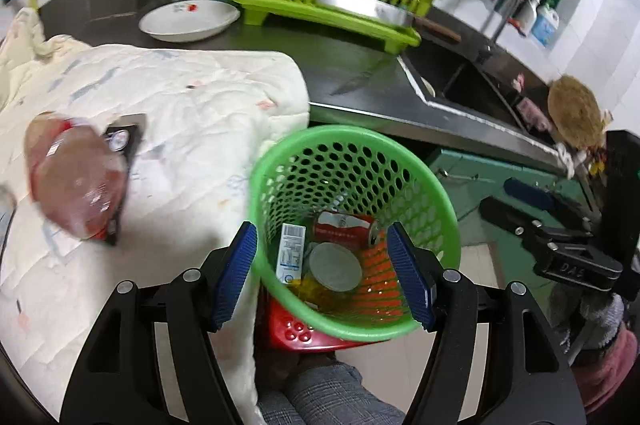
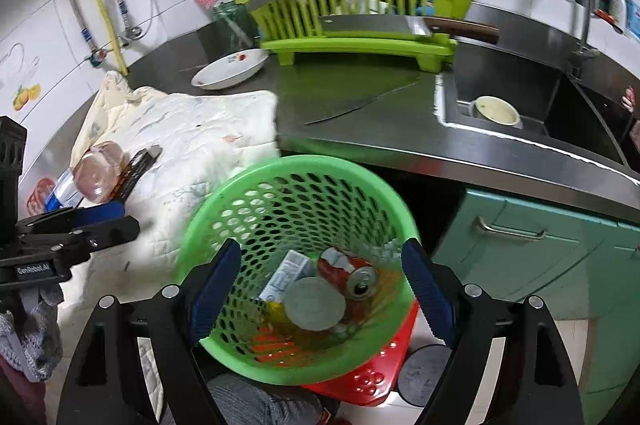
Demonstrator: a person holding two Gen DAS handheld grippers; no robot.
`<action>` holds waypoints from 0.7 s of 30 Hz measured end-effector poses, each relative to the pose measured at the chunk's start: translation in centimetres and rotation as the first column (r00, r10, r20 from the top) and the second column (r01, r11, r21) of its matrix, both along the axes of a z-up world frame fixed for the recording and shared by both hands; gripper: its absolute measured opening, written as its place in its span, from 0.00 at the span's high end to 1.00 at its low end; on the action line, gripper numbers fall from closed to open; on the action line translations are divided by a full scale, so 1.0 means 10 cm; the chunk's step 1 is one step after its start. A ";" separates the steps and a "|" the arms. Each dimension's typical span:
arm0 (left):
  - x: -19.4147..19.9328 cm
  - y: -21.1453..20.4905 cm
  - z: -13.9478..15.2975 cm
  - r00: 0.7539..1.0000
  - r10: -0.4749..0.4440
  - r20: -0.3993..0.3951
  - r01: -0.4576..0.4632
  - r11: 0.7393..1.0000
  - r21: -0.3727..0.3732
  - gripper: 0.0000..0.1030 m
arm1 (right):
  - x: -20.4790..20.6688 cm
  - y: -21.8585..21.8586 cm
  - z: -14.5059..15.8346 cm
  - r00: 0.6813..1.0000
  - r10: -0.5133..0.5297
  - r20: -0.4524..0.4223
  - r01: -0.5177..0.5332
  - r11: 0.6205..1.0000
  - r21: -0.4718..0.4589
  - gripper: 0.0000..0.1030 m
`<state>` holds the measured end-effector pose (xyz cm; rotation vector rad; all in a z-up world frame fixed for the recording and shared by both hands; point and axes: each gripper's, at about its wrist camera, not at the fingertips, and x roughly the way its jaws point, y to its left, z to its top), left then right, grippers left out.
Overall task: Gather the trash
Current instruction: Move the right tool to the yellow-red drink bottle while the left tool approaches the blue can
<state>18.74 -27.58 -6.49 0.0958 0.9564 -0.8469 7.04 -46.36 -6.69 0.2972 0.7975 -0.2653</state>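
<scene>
**Trash basket and two grippers at the front edge of the bench**

We list a green perforated basket (image 1: 356,237), standing on a red stool (image 2: 372,377) just off the front edge of the bench (image 2: 360,129), beside the hanging edge of a cream quilted cloth (image 1: 160,113).

Contents of the basket, as we see them: a crushed red can (image 2: 352,271), a small white carton (image 2: 286,277), a round grey lid (image 2: 314,303), and some yellow and orange scraps we cannot identify.

Left gripper (image 1: 322,271): we find it poised above the basket, pointing down into it, its blue-padded fingers (image 1: 236,273) spread wide and holding nothing. In the right wrist view it shows from the side, extended over the cloth.

Right gripper (image 2: 322,285): likewise above the basket and tilted downward, fingers wide apart, empty. In the left wrist view it appears at the right, over the green cabinet front (image 2: 540,265).

Still on the cloth, toward the left end of the bench: a clear plastic bottle with a red label (image 1: 74,181), blurred, lying against a dark flat packet (image 2: 138,169).

Further back on the bench we note a white plate (image 1: 190,21), a lime dish rack (image 2: 360,13) with a cleaver (image 2: 384,25), a knife (image 2: 360,105) lying flat, and the sink (image 2: 520,105) at the right holding a bowl (image 2: 496,111).
</scene>
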 end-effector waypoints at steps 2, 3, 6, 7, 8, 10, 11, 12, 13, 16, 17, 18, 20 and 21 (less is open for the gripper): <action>0.00 0.15 0.06 0.999 0.034 0.010 -0.034 0.999 -0.011 0.35 | 0.04 0.07 0.00 1.000 0.021 0.001 -0.021 1.000 0.007 0.23; -0.01 0.23 0.09 0.999 0.047 0.016 -0.047 0.999 -0.019 0.35 | 0.06 0.11 0.01 0.999 0.032 0.002 -0.032 0.999 0.005 0.23; -0.03 0.40 0.18 0.996 0.081 0.034 -0.080 0.996 -0.028 0.35 | 0.14 0.26 0.03 0.997 0.072 0.005 -0.073 0.997 0.009 0.23; -0.04 0.47 0.22 0.994 0.095 0.048 -0.094 0.995 -0.024 0.35 | 0.17 0.31 0.04 0.996 0.087 0.007 -0.087 0.996 0.009 0.23; -0.04 0.54 0.25 0.992 0.109 0.063 -0.109 0.994 -0.017 0.35 | 0.21 0.38 0.06 0.994 0.105 0.008 -0.105 0.994 0.007 0.23; -0.05 0.68 0.31 0.989 0.121 0.085 -0.120 0.993 -0.017 0.35 | 0.27 0.49 0.09 0.991 0.135 0.009 -0.135 0.991 -0.003 0.23; -0.06 0.74 0.34 0.986 0.133 0.099 -0.132 0.991 -0.011 0.35 | 0.30 0.55 0.11 0.988 0.152 0.011 -0.152 0.988 -0.005 0.23; -0.06 0.82 0.38 0.982 0.147 0.118 -0.147 0.989 -0.004 0.35 | 0.35 0.62 0.13 0.985 0.171 0.012 -0.171 0.985 -0.009 0.23; -0.06 0.89 0.40 0.980 0.154 0.128 -0.155 0.988 -0.003 0.35 | 0.40 0.67 0.15 0.983 0.186 0.011 -0.186 0.983 -0.015 0.23; 0.00 1.12 0.45 0.971 0.193 0.138 -0.196 0.981 0.008 0.35 | 0.53 0.84 0.22 0.973 0.230 0.013 -0.229 0.973 -0.023 0.23; 0.02 1.20 0.46 0.969 0.204 0.139 -0.208 0.978 0.011 0.35 | 0.57 0.89 0.23 0.970 0.242 0.013 -0.241 0.970 -0.023 0.23; 0.05 1.28 0.46 0.965 0.219 0.141 -0.224 0.975 0.015 0.35 | 0.62 0.95 0.25 0.966 0.257 0.013 -0.256 0.966 -0.024 0.23; 0.11 1.47 0.47 0.956 0.253 0.149 -0.259 0.966 0.025 0.35 | 0.70 1.04 0.28 0.960 0.281 0.010 -0.280 0.959 -0.030 0.23; 0.15 1.56 0.48 0.951 0.270 0.151 -0.277 0.960 0.030 0.35 | 0.76 1.10 0.30 0.956 0.294 0.007 -0.293 0.955 -0.036 0.23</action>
